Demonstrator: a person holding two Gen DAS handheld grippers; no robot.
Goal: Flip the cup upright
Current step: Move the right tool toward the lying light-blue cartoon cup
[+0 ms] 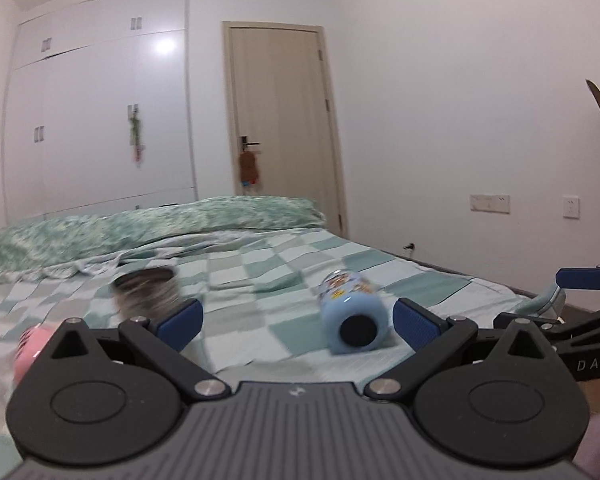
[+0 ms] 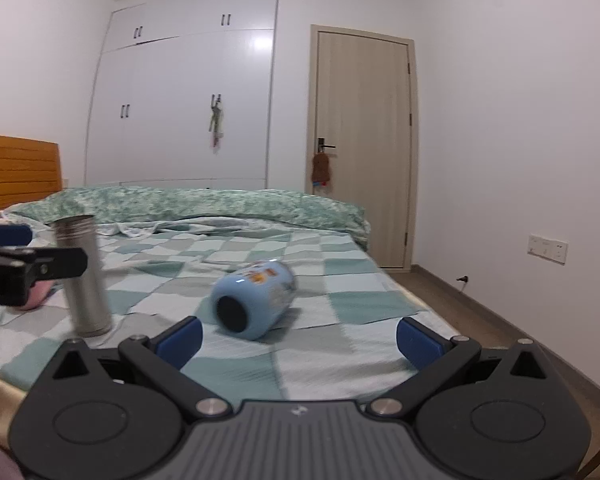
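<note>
Light-blue cartoon-print ceramic cup (image 2: pixel 253 303) lay on side on green checked bedsheet (image 2: pixel 340 304), at 12 o'clock of right gripper (image 2: pixel 299 336). Both claws, left gripper (image 1: pixel 298 317) too, released, empty. Flip not begun; grasp, uprighting left.

A pale blue cup (image 2: pixel 254 303) with orange-and-yellow cartoon prints and a black base lies on a bedsheet (image 2: pixel 340 308) checked in teal, grey and white. At left stands a silver flask (image 2: pixel 85 276), near a pink object (image 1: pixel 30 346); the far quilt (image 2: pixel 204 204) is mottled green, and the fingertips (image 2: pixel 180 338) are blue.
</note>
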